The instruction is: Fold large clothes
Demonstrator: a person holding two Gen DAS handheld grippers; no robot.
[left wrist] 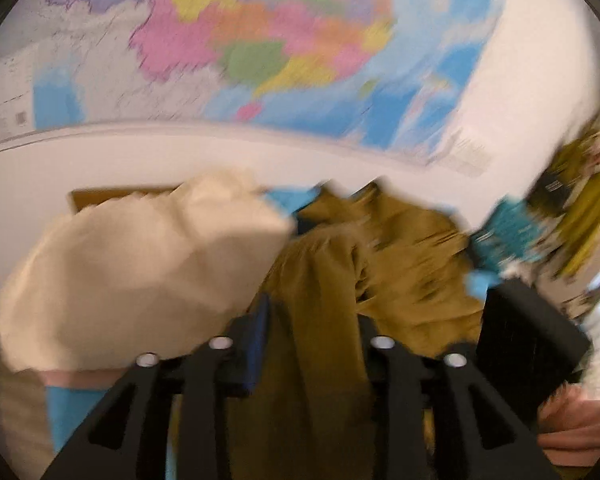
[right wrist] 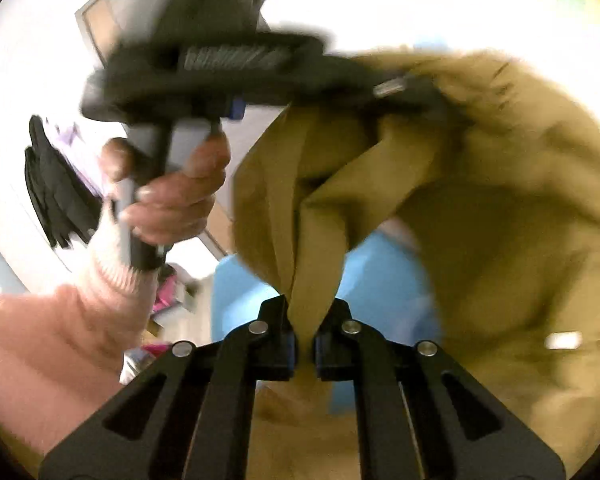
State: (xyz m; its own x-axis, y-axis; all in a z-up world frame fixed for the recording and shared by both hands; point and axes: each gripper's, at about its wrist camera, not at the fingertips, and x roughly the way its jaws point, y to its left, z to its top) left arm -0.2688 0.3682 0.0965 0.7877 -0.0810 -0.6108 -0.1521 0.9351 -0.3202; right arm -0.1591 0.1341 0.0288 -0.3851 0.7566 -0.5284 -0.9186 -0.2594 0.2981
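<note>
A mustard-brown garment (left wrist: 412, 248) is lifted and bunched between both grippers. In the left wrist view a thick strip of it fills the gap between my left gripper's (left wrist: 312, 320) fingers, which press on it from both sides. The right wrist view shows that same left gripper (right wrist: 428, 96) from the side, held in a hand (right wrist: 172, 200), with the garment (right wrist: 520, 220) hanging from its tips. My right gripper (right wrist: 304, 320) is shut on a narrow fold of the cloth, which fans out above the pads. Both views are blurred.
A cream garment (left wrist: 140, 264) lies heaped at the left on a blue surface (right wrist: 380, 280). A coloured map (left wrist: 260, 40) covers the white wall behind. A pink sleeve (right wrist: 60, 340) fills the lower left. Dark clothing (right wrist: 56, 192) hangs at the far left; yellow patterned items (left wrist: 580, 200) sit at the right.
</note>
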